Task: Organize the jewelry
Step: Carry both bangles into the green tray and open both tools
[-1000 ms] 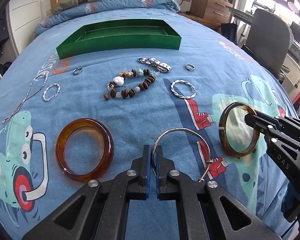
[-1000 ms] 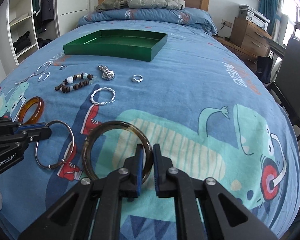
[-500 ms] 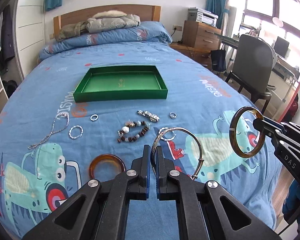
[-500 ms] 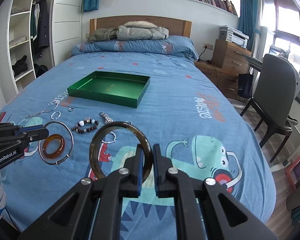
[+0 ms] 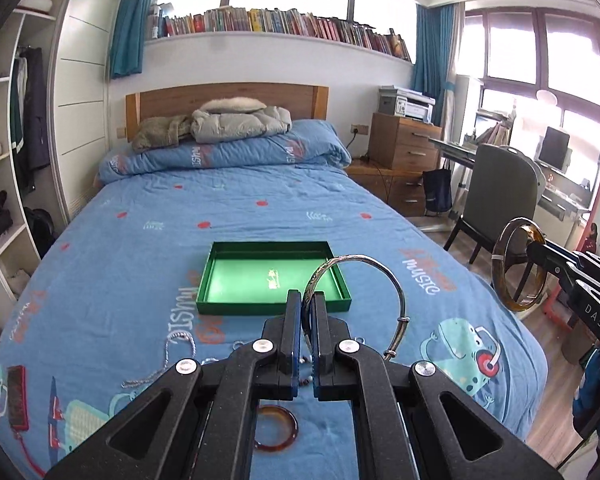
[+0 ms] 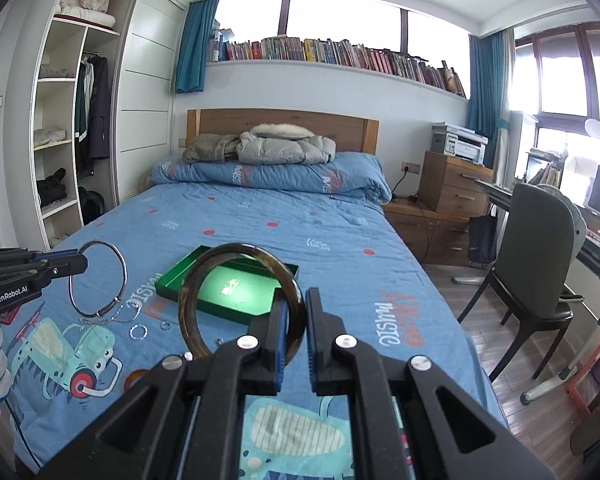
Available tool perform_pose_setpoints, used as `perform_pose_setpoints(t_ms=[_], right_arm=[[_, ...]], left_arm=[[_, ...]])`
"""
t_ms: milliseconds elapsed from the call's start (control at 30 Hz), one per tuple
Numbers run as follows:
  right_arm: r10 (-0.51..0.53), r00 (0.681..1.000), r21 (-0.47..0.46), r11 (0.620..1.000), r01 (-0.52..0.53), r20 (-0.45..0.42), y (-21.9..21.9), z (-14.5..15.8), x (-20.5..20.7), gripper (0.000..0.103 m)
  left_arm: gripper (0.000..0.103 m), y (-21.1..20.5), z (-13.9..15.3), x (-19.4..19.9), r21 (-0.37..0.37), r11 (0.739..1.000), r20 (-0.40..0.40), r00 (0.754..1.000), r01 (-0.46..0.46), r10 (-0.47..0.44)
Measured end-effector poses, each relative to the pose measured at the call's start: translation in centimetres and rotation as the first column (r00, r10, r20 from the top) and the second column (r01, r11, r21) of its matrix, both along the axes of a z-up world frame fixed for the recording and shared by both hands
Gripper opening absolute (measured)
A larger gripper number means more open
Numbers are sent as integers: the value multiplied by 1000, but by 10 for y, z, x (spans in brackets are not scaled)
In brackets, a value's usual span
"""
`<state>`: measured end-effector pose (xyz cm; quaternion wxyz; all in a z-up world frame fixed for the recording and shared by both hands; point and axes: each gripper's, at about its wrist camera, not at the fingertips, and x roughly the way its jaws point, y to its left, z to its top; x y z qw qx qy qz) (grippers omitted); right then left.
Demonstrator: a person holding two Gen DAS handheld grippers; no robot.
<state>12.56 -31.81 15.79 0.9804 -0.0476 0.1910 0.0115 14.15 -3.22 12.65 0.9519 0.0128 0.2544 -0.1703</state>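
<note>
My left gripper [image 5: 307, 300] is shut on a thin silver bangle [image 5: 396, 292], held up in the air above the bed. My right gripper [image 6: 297, 312] is shut on a dark brown bangle [image 6: 188, 312], also lifted high. Each gripper shows in the other's view: the right one [image 5: 534, 246] with its brown bangle [image 5: 500, 276], the left one [image 6: 82, 262] with its silver bangle [image 6: 120, 268]. The open green tray [image 5: 220, 280] lies on the blue bedspread ahead of both, seen through the brown bangle as the green tray [image 6: 168, 280]. An amber bangle [image 5: 288, 436] lies on the bed below my left gripper.
A silver chain [image 5: 172, 352] and small rings [image 6: 138, 332] lie on the bedspread below. A grey chair [image 6: 536, 264], a desk and a wooden drawer unit [image 6: 448, 184] stand right of the bed; a wardrobe [image 6: 60, 140] stands left. A folded duvet and jackets lie at the headboard.
Both grippers rose well above the bed with their bangles and tipped up toward level, so the room and headboard came into view. The remaining jewelry dropped to the bottom of the views.
</note>
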Motion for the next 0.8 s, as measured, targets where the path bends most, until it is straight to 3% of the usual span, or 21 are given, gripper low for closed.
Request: perform_pose_setpoints(t_ms=[233, 400, 567, 800], right_arm=[[34, 996, 19, 999, -36, 88, 9, 52, 40, 8], [56, 993, 44, 997, -61, 106, 17, 60, 97, 8], [67, 996, 65, 995, -70, 56, 25, 25, 175, 8], [65, 994, 65, 996, -59, -83, 37, -65, 269, 8]], left_arm=[[4, 16, 38, 46, -5, 998, 52, 997, -56, 56], [4, 18, 32, 104, -3, 995, 44, 994, -98, 98], [4, 15, -9, 172, -11, 992, -16, 992, -124, 124], [4, 14, -85, 254, -20, 989, -120, 982, -148, 144]])
